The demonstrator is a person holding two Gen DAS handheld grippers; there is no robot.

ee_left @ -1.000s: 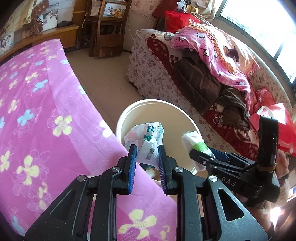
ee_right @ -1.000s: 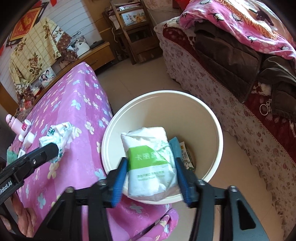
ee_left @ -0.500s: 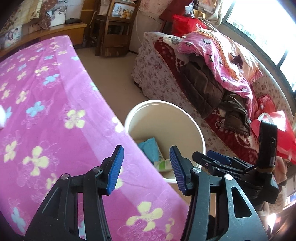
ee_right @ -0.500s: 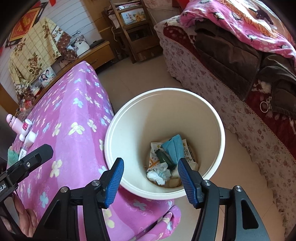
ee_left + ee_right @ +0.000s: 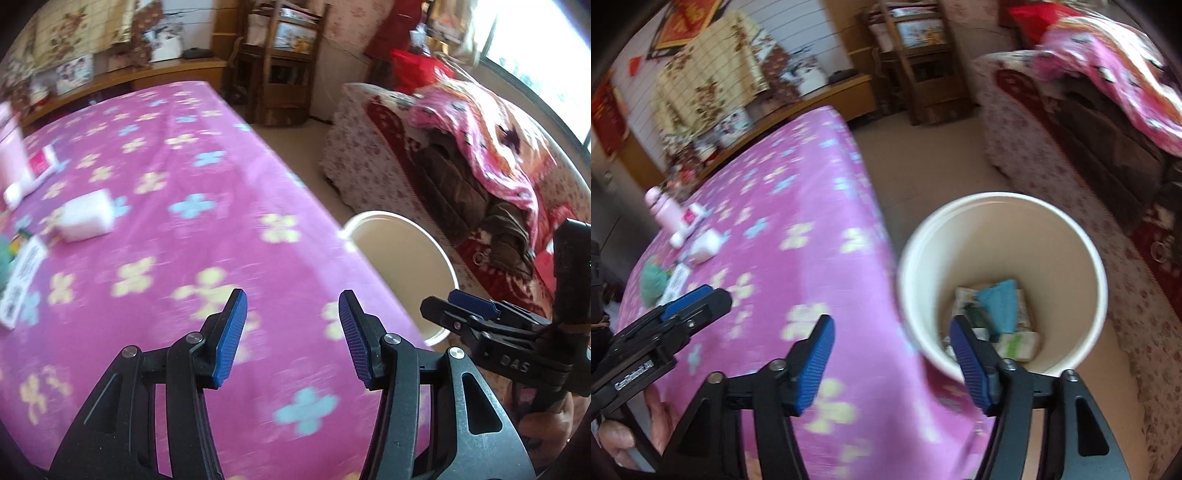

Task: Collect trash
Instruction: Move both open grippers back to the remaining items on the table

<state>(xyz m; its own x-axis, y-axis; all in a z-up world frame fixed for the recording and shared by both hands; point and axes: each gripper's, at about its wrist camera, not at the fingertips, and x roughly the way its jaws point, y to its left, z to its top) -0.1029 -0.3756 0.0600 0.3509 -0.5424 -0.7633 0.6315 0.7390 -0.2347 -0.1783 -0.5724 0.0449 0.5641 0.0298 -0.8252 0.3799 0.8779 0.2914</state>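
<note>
The cream trash bin (image 5: 1086,236) stands on the floor beside the pink flowered table (image 5: 798,236); it also shows in the left wrist view (image 5: 402,251). Inside lie a teal packet (image 5: 999,304), a white-green packet (image 5: 1017,345) and crumpled paper. My left gripper (image 5: 290,332) is open and empty over the table's near edge. My right gripper (image 5: 890,360) is open and empty, over the table edge and the bin's rim. On the table's left lie a white packet (image 5: 83,216), a white tube (image 5: 33,179), a paper slip (image 5: 22,275) and a green wad (image 5: 652,280).
A pink bottle (image 5: 663,210) stands at the table's far left. A sofa (image 5: 461,162) piled with blankets and clothes runs along the right, beyond the bin. A wooden shelf (image 5: 284,62) and low cabinet (image 5: 122,79) stand at the back. Tan floor lies between table and sofa.
Both grippers let their packets fall into the bin and opened. Both then swung left, away from the bin and over the table, bringing the items on its left side into view.
</note>
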